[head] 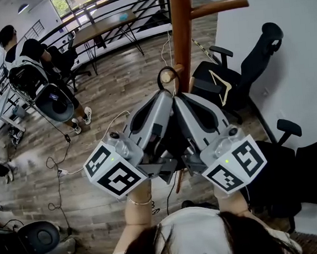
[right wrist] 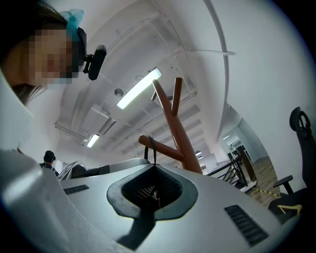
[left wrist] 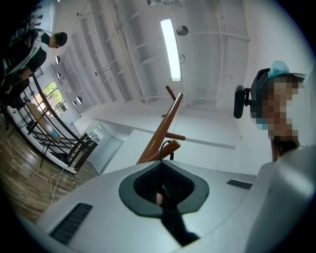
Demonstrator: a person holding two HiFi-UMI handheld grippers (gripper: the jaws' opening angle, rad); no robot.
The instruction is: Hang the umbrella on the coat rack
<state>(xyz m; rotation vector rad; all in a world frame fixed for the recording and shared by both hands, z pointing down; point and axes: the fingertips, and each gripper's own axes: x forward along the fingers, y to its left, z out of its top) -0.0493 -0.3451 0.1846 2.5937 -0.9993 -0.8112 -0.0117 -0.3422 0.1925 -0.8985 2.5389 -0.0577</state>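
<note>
Forearms rise side by side, left tool (head: 165, 94) and right tool (head: 179, 96) leaning tip to tip. Each is clenched on the black strap (head: 159, 79) of the umbrella (head: 173, 142). The strap is looped over a peg (head: 168, 76) of the coat rack (head: 183, 32).

Black umbrella strap (head: 167, 68) looped over lower peg (right wrist: 164, 148), brown wooden coat rack (head: 182, 26)

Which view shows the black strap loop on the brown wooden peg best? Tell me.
The right gripper view: the black strap loop drapes plainly over the brown wooden peg. The head view shows it ringing the peg's tip from above; the left gripper view shows only a thin arc beside the peg.
</note>
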